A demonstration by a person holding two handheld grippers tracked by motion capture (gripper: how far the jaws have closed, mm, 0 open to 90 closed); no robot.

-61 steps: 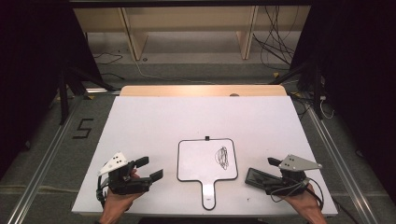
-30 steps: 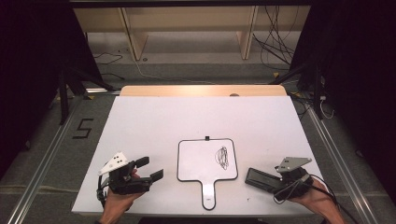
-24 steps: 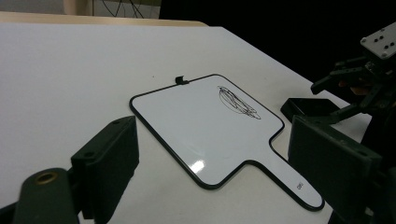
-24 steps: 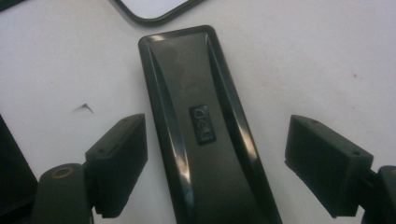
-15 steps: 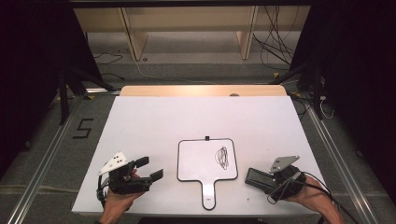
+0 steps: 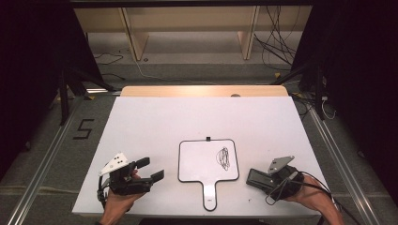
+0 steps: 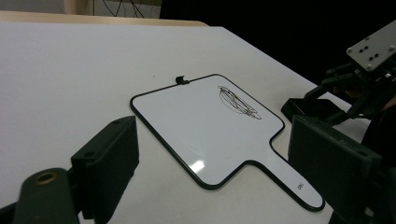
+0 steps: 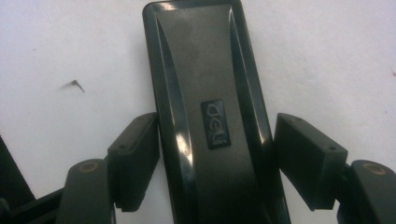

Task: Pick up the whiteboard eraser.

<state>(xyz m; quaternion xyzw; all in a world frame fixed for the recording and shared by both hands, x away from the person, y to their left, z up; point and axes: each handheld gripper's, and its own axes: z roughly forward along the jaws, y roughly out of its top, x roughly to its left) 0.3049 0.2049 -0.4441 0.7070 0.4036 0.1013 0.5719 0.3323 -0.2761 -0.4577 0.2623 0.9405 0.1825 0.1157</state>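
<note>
Desk (image 6: 197, 117): white top, wooden strip along the far edge, carrying everything below.

Whiteboard (image 6: 208, 160): paddle-shaped, flat near the front middle of the desk, handle toward the person; dark scribble (image 6: 222, 158) on its right half; also lying ahead in the left gripper view (image 7: 205, 126).

Left tool (image 6: 151, 168): held low at the front left, pointing right toward the whiteboard; jaws wide apart, nothing between them, as the left gripper view confirms.

Right tool (image 6: 261, 179): front right, just right of the whiteboard's handle, pointing left; jaws spread and straddling the eraser.

Eraser (image 8: 210, 112): black, oblong, flat on the desk just right of the whiteboard, apart from it; seen from above at (image 6: 257, 177).

Key relation: eraser's long axis in line with the right tool's reach, running straight out between the jaws, narrow sides facing the pads. Left pad (image 8: 135, 158) at or almost at the eraser's edge, contact uncertain; right pad (image 8: 308, 158) with a sliver of desk showing between it and the eraser. No grip yet, by this reading.

Nearer hand: right, by far; left tool well apart on the other side of the whiteboard.

Likely next: closing across the short width, then lifting left toward the scribble.

Risk: uneven closing nudging the eraser sideways before it seats.
</note>
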